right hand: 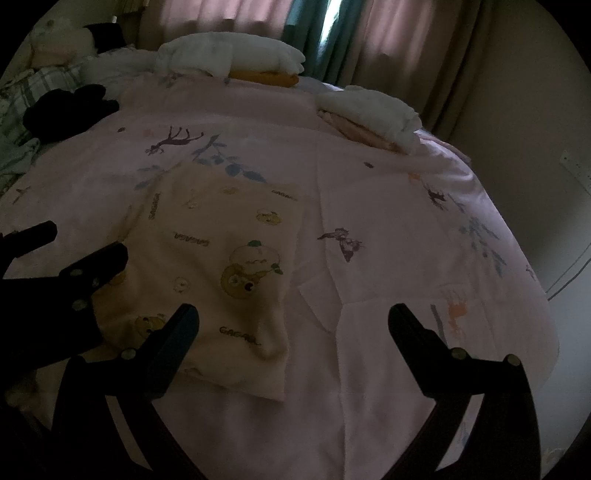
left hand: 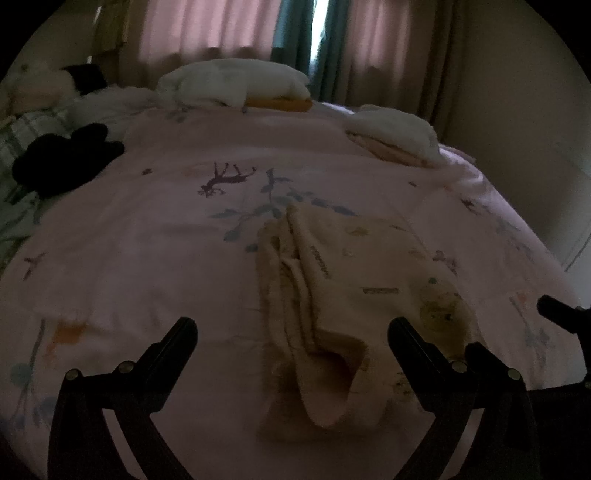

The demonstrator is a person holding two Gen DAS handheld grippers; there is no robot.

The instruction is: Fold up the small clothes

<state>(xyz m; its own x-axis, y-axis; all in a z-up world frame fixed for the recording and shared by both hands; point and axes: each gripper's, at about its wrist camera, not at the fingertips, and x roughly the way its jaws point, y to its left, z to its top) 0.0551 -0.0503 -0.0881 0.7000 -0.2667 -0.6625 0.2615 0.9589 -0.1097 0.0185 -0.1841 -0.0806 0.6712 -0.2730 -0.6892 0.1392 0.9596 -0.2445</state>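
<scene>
Though folded flat from right, cream garment (right hand: 229,266) layered edges (left hand: 291,280) leftward.

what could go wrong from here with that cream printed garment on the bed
1. The cream garment has loose layered edges on its left side; a grab there may catch only some layers and undo the fold.
2. Both grippers, left and right, are open and close together, so they might collide.

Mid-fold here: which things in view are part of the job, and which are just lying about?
Job:
cream printed garment
left tool
right tool
pink bedspread

Lying about:
black clothing
white pillow
folded white pile
curtains
</scene>
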